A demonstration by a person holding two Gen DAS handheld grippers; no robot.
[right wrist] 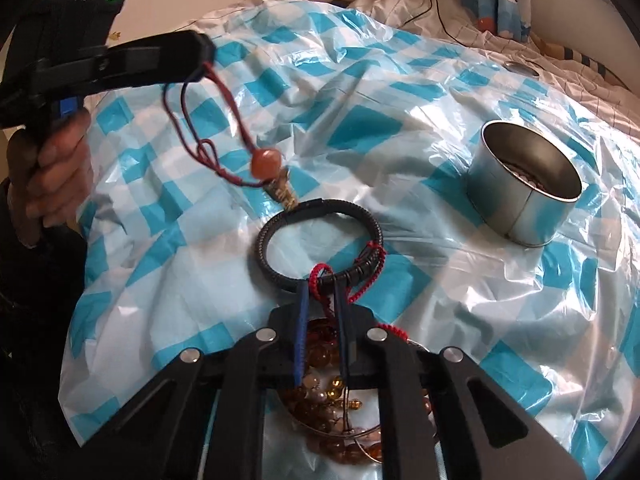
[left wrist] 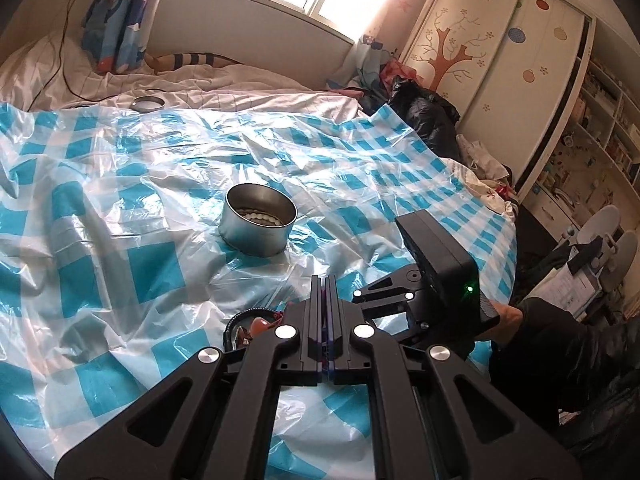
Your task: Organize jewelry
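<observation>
The jaws of the left gripper (left wrist: 325,280) are pressed together, and in the right wrist view they pinch the dark red cord (right wrist: 188,120) of a pendant necklace, so that the orange bead (right wrist: 265,164) and a small metal charm under it hang in the air. The jaws of the right gripper (right wrist: 322,286) stand a little apart, and between them sit the black bracelet (right wrist: 320,242) and a red string (right wrist: 320,280); whether they really press on the bracelet I cannot tell. The black bracelet lies on the blue and white checked plastic sheet (left wrist: 152,264), and the hanging charm comes down just to its far edge. Under the right gripper, nearer to the camera than the bracelet, a heap of amber and pale beads (right wrist: 328,420) lies inside a thin metal ring. The round metal tin (right wrist: 528,184) stands upright on the sheet, to the right of the bracelet and apart from it, with something pale and beaded at its bottom. A round metal lid (left wrist: 147,103) lies far behind the tin, at the edge of the sheet. No brand or writing can be read on any item. Only the right wrist view shows the held necklace and the person's hand (right wrist: 52,168) on the left gripper's handle; the left wrist view shows only part of the bracelet, beside its own fingers, but also the window, the wardrobe (left wrist: 488,52) with a painted tree, and the shelves.
</observation>
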